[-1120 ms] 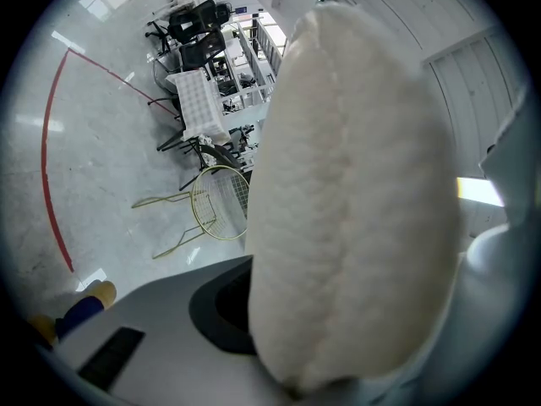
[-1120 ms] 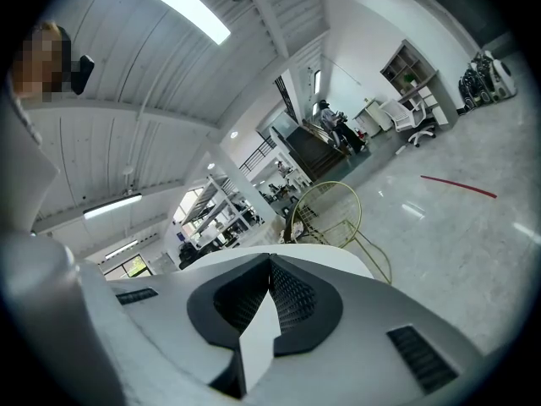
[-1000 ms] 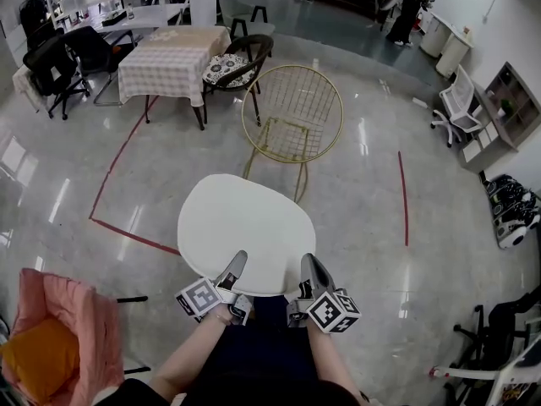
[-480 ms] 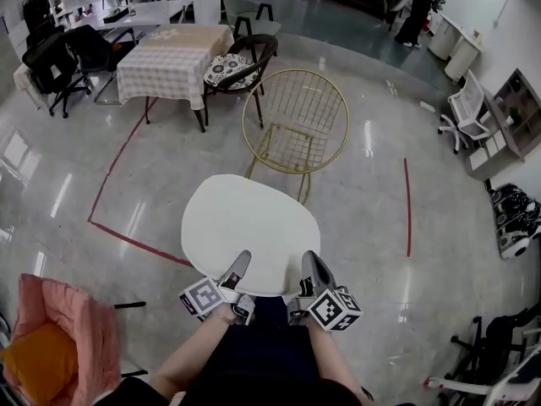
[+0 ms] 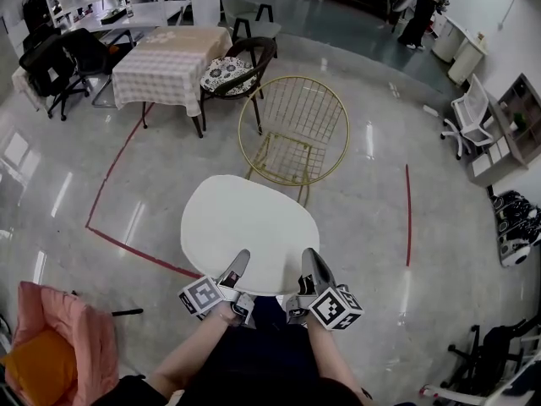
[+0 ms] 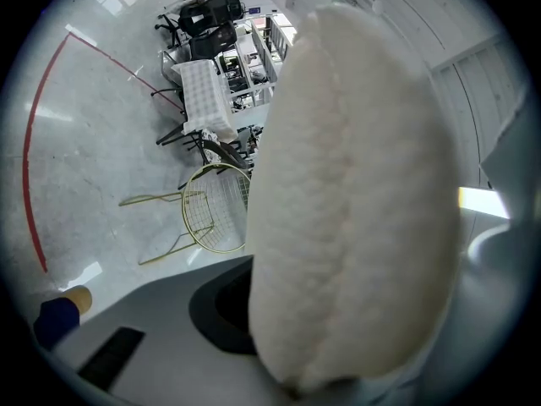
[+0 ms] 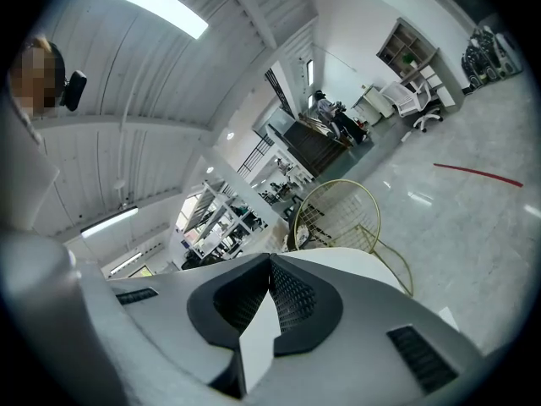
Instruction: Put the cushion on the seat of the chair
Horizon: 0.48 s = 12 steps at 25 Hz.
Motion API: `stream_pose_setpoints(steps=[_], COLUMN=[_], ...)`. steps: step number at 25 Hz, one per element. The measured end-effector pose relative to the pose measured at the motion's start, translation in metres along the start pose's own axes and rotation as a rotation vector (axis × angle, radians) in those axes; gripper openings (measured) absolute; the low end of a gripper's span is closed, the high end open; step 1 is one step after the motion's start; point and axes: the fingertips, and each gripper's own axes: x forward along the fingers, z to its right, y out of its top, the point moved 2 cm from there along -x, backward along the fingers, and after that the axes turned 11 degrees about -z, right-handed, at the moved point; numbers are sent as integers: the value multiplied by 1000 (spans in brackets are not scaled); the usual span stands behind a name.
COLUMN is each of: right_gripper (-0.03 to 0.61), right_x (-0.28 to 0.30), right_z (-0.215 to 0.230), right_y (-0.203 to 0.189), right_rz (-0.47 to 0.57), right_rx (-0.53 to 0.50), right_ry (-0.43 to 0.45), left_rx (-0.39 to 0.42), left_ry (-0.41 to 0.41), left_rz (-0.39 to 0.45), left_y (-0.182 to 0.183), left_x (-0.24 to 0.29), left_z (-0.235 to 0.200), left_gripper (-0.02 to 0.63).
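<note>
Cushion-carrying moment, basically. The left hand-held gripper (image 5: pixel 237 266) has its jaws squeezed down on the near edge of the white cushion (image 5: pixel 249 225). In the left gripper view the fluffy cushion (image 6: pixel 355 193) fills most of the picture, sitting right in the jaws with its bulk pushed out past them.

The right hand-held gripper (image 5: pixel 311 265) is clamped too, jaws almost together on a thin white flap (image 7: pixel 256 338) pinched between the dark pads. That's probably the cushion's seam edge, but it's hard to be sure from that angle.

So the cushion hangs out flat in front of both grippers, held only along the side nearest the person and up in the air over the shiny floor (image 5: pixel 372 218). It isn't on the chair. The gold wire chair (image 5: pixel 296 117) stands just beyond the cushion's far edge with its round back facing the person, and its seat (image 5: pixel 292 155) is bare.

Both forearms reach forward side by side from the bottom of the head view, with the grippers roughly level and parallel and the marker cubes facing up. A table (image 5: pixel 161 62) with a checked cloth stands further back on the left.
</note>
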Motion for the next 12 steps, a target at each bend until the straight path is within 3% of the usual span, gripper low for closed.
stream_pose_setpoints(steps=[12], right_gripper=[-12], right_x=[57], right_z=[31], right_y=[52], right_rz=[-27], right_rx=[8], right_ry=[22], left_rx=[-22], left_ry=[-13], left_rz=[12], left_y=[31], left_x=[74], left_z=[2], left_gripper=[81])
